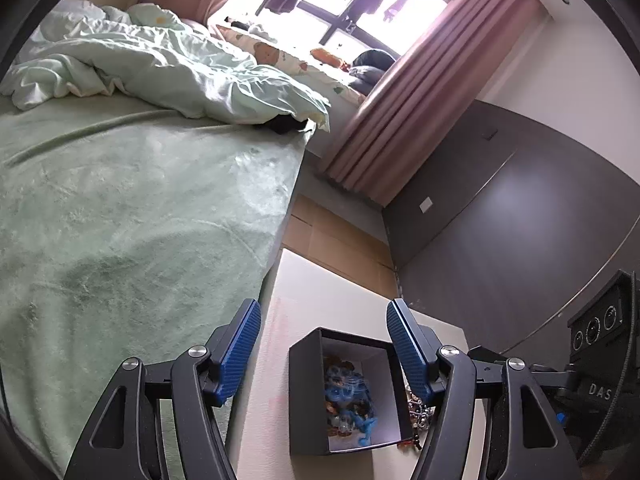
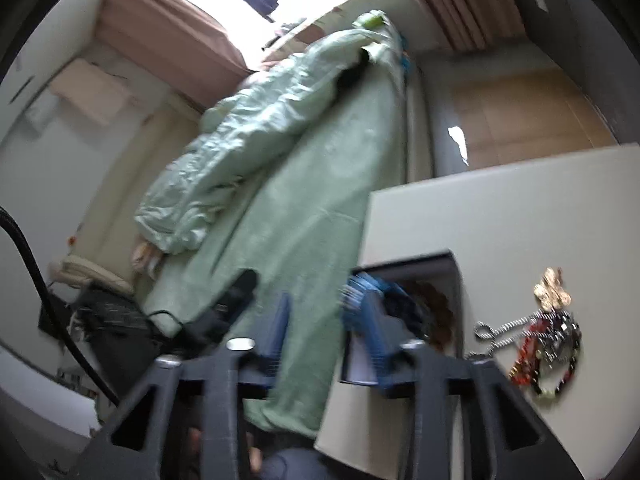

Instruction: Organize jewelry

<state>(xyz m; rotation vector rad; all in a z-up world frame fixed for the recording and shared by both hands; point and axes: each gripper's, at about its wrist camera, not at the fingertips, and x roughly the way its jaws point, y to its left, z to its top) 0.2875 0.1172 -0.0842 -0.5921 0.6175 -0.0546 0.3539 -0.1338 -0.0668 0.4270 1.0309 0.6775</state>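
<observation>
A black open box (image 1: 304, 392) stands on a white table (image 1: 280, 320) beside the bed. It holds a tangle of blue and orange jewelry (image 1: 348, 396). My left gripper (image 1: 324, 344) is open and empty above the box. More beaded jewelry (image 1: 418, 412) lies right of the box, partly hidden behind my finger. In the blurred right wrist view my right gripper (image 2: 316, 320) is open and empty over the table's left edge, next to the box (image 2: 444, 268). A pile of necklaces and a gold butterfly piece (image 2: 548, 332) lies on the table (image 2: 500, 208) to the right.
A bed with a green blanket (image 1: 120, 220) and a crumpled quilt (image 1: 168, 68) runs along the table's left side. Wooden floor (image 1: 340, 236), a dark wardrobe (image 1: 520, 208) and pink curtains (image 1: 432, 92) lie beyond. The other gripper's body (image 1: 600, 328) is at the right.
</observation>
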